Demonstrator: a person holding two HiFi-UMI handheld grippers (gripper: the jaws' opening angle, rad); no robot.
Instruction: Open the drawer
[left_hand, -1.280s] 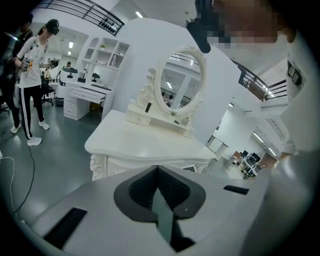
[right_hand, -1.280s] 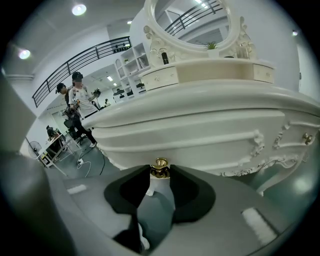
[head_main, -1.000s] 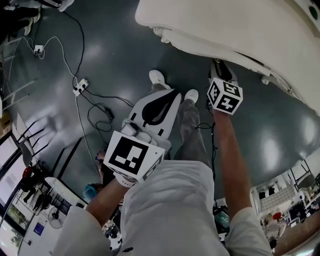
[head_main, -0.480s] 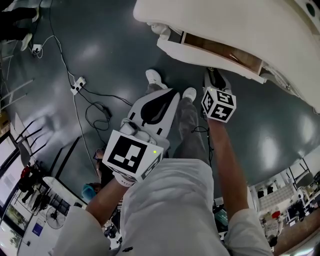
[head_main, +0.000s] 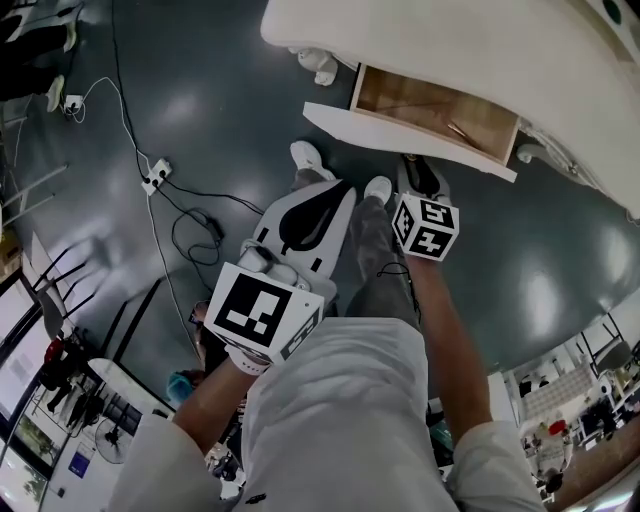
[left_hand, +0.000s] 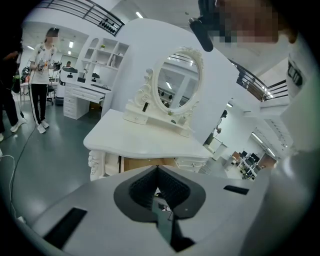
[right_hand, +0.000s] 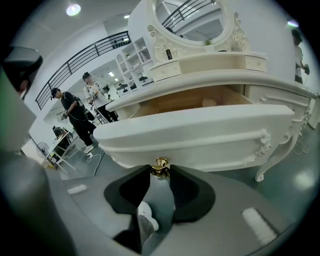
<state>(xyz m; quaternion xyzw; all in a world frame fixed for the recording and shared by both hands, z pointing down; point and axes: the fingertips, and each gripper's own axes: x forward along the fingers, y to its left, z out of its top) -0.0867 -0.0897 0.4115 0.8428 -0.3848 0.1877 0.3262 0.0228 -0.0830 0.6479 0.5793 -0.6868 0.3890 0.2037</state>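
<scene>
You are holding the right gripper (right_hand: 160, 170) on the small gold knob (right_hand: 160, 167) at the middle of the white front of the drawer (right_hand: 200, 132). Its two dark jaws are pressing on the knob from either side, with nothing else between them. The drawer is standing pulled out from under the front edge of the white dressing table (head_main: 480, 50). In the head view its bare wooden inside is showing from above, and its front panel is hanging clear of that edge over the dark floor (head_main: 220, 90). In the right gripper view the drawer front is filling most of the frame just beyond the jaws, and the oval mirror (right_hand: 192, 17) is rising at the back edge of the table top above it.

You are carrying the left gripper (left_hand: 157, 169) well apart from the drawer, off to its left in the head view, with the jaws closed tip to tip on nothing. It is pointing toward the dressing table, whose front edge is showing beyond the jaws. Your shoes (head_main: 318, 157) are standing on the floor just short of the drawer front. A white cable (head_main: 130, 110) is running across the floor to a power strip (head_main: 160, 172) at the left.
</scene>
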